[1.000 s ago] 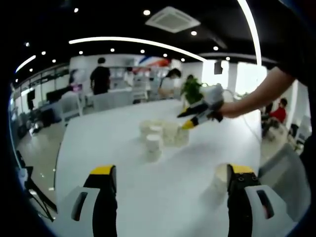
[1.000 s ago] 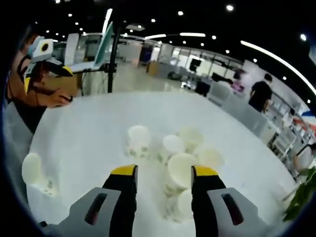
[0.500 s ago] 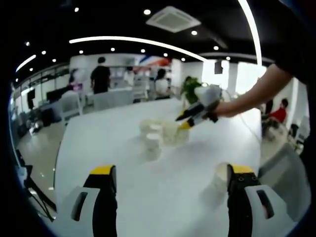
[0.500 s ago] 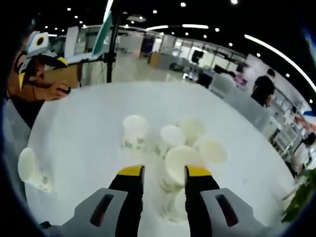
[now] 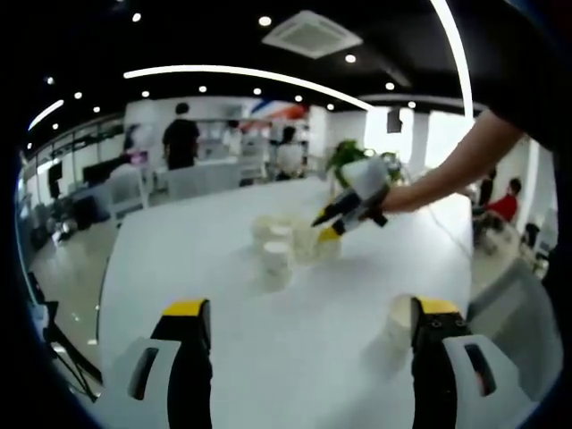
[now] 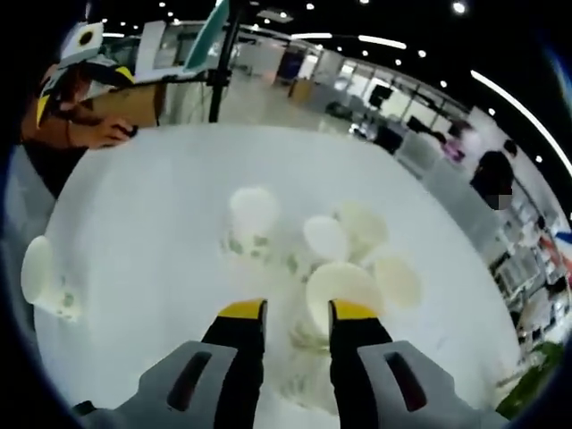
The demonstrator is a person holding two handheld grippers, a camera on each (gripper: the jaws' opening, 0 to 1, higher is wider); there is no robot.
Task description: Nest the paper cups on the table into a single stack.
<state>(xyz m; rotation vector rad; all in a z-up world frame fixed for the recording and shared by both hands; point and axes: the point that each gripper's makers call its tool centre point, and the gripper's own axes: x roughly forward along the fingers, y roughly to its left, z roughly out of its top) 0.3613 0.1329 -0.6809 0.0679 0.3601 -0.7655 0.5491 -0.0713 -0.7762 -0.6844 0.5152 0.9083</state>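
While right gripper (image 6: pixel 297 308), narrowed over cup cluster (image 6: pixel 344 290), pinching cannot tell, left gripper (image 5: pixel 308 308) spread wide, parked near lone cup (image 5: pixel 399 315) on surface (image 5: pixel 223 295).

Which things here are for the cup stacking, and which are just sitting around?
For the job:
cluster of paper cups
lone paper cup near the table's edge
right gripper
left gripper
table

Just around:
potted plant
chairs

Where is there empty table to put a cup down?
Bare table lies between the lone cup at the edge and the cup cluster. The cluster is crowded, with the right claw at it.
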